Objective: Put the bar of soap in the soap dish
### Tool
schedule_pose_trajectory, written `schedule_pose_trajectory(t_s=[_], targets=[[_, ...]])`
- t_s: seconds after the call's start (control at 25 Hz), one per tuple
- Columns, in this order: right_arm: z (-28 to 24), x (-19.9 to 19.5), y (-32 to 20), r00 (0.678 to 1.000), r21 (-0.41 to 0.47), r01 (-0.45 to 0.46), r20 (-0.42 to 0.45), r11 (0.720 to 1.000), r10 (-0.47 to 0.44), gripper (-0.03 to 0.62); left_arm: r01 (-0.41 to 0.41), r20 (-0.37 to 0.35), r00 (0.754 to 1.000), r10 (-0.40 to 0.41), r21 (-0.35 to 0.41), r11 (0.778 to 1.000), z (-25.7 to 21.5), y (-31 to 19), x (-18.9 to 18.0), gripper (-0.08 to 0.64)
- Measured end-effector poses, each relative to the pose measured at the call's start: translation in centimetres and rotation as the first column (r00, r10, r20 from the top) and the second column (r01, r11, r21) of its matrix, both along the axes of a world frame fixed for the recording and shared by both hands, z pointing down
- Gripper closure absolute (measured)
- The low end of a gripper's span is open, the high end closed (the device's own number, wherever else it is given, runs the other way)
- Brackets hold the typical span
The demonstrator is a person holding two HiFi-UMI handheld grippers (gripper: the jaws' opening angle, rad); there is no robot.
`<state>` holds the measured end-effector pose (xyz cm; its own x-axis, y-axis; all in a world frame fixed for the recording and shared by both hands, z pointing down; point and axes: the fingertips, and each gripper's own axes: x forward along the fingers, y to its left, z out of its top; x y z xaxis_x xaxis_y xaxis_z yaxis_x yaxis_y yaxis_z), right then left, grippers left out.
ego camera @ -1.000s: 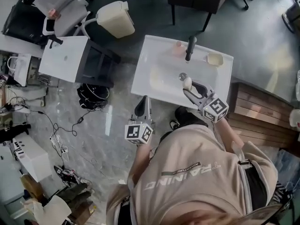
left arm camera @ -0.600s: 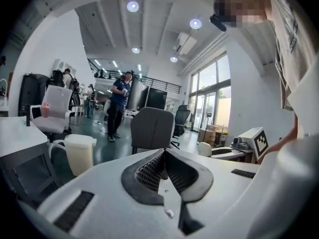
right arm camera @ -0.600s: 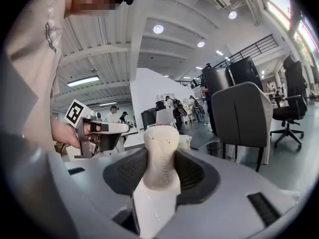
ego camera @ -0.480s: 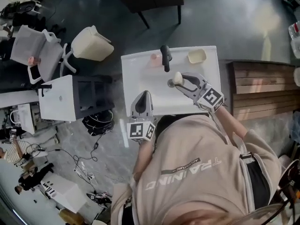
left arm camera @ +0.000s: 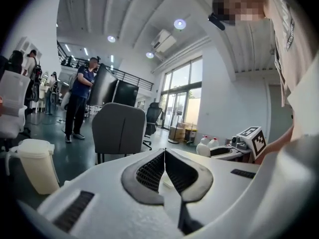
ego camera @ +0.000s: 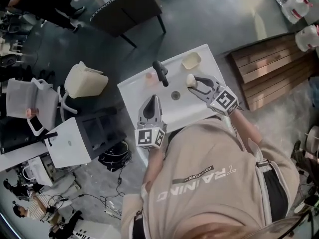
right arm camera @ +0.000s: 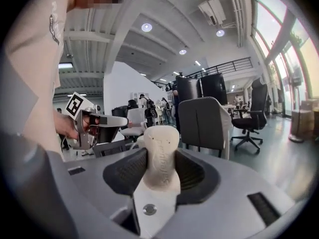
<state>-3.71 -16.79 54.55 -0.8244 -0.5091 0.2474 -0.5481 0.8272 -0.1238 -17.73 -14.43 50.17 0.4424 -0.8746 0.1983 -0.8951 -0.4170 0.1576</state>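
A cream soap dish (ego camera: pixel 191 60) sits on the white sink's (ego camera: pixel 133 91) back right corner, to the right of the black faucet (ego camera: pixel 160 72). The pale soap bar (ego camera: pixel 190 79) is just in front of the dish, above the basin, and my right gripper (ego camera: pixel 195 82) is shut on it. In the right gripper view the soap bar (right arm camera: pixel 160 148) stands upright between the dark pads of the right gripper (right arm camera: pixel 160 156). My left gripper (ego camera: pixel 151 100) hovers over the sink's front part, shut (left arm camera: pixel 165 156) with nothing held.
A small pink thing (ego camera: pixel 149 75) lies left of the faucet, and the drain (ego camera: pixel 175 95) is mid-basin. A beige bin (ego camera: pixel 85 79) and white cabinet (ego camera: pixel 70 143) stand left, a grey chair (ego camera: pixel 127 9) behind, a wooden platform (ego camera: pixel 271 66) right. People stand far off.
My right gripper has carried the soap from over the drain toward the back right, closer to the soap dish. The left gripper stays over the sink's front. The head view has swung round.
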Motion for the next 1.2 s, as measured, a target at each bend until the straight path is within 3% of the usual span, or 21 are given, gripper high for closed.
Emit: schedule_pose_trajectory(t_s=[0.28,0.48,0.72,0.84,1.0,1.2], targets=[[-0.1,2.8,-2.2,0.973,0.113,-0.072,-0.212,0.991,0.095,0.430,-0.062,-0.012,0.998,0.062,-0.017,0.998,0.9,-1.1,-0.5,0.549],[1.2,4.6,-4.7,0.921,0.143,-0.018,-0.382,0.990,0.072,0.430,-0.087,-0.032,0.996,0.086,-0.023,0.996,0.7,-2.2,-0.5,0.549],[4.6,4.0,-7.5,0.765,0.160,0.189,-0.643,0.969,-0.043,0.430,-0.031,-0.042,0.999,0.029,-0.047,0.998,1.7,-3.0,-2.7,0.549],[7.4,3.9,-8.7,0.664,0.111,0.316,-0.735,0.942,-0.136,0.430,-0.002,-0.048,0.999,-0.001,-0.072,0.997,2.4,-2.9,-3.2,0.549],[10.9,3.9,-10.9,0.543,0.036,0.428,-0.809,0.903,-0.225,0.430,0.041,-0.050,0.998,-0.047,-0.101,0.994,3.4,-2.8,-4.2,0.549],[15.3,4.1,-13.0,0.430,-0.086,0.490,-0.842,0.868,-0.326,0.430,0.090,-0.055,0.994,-0.098,-0.132,0.987,4.3,-2.3,-4.9,0.549]])
